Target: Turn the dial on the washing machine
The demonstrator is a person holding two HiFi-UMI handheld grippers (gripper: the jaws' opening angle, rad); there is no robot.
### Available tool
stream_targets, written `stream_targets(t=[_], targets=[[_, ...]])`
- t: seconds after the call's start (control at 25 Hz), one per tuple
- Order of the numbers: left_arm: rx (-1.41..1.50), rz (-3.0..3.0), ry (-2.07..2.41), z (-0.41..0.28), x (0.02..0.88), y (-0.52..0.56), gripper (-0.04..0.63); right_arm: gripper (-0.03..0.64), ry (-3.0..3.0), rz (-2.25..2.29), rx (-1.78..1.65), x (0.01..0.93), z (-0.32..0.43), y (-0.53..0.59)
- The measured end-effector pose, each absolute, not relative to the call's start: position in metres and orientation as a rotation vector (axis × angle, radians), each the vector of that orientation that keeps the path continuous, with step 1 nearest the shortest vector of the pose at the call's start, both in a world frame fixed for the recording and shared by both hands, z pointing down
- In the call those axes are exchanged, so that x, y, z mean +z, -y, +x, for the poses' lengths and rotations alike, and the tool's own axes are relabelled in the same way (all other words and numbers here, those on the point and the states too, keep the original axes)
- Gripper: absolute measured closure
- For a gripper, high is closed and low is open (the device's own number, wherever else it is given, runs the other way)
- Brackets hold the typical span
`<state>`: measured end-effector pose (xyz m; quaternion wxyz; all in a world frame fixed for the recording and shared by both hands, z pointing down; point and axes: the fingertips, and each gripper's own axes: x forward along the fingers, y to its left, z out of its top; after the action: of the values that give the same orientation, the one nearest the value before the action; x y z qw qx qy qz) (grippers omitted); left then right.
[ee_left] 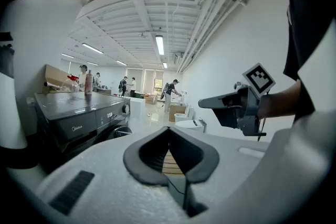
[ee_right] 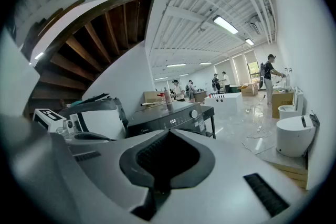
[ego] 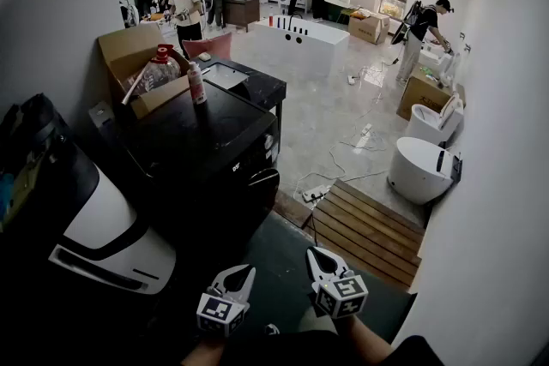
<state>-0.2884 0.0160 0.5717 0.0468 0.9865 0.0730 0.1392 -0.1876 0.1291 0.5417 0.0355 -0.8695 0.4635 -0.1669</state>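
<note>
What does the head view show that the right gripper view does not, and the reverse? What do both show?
Only the head view: the right gripper with its marker cube from above, and the person's forearm. Only the right gripper view: the wooden underside of a staircase. Both: the black washing machine, the bottle on its top, and a white toilet.

box [ego: 129, 47]: open, by left wall | bottle [ego: 197, 84]: upright, beside box | toilets [ego: 420, 170]: right wall | wood deck [ego: 369, 227]: on floor | people [ego: 183, 4]: far back
</note>
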Motion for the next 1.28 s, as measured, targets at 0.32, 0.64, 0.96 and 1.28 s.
stream_targets(t=[0.32, 0.64, 0.96, 1.28], targets=[[0.407, 2.979, -0.202, -0.25, 0.573, -0.014, 0.573, 0.615, -1.514, -2.63, -0.469, 0.543, -0.15, -0.118], [0.416, 2.969, -0.047, -0.18, 0.576, -0.015, 0.419, 0.388, -1.68, -2.57, -0.573, 0.556, -0.077, -0.112], [0.402, 2.949, 0.185, -0.119, 0.578, -0.023, 0.4, 0.368, -1.857, -2.493, -0.556, 0.56, 0.006, -0.111], [0.357, 2.893, 0.432, -0.09, 0.577, -0.034, 0.4, 0.363, -2.041, -2.386, -0.588, 0.558, 0.049, -0.114]])
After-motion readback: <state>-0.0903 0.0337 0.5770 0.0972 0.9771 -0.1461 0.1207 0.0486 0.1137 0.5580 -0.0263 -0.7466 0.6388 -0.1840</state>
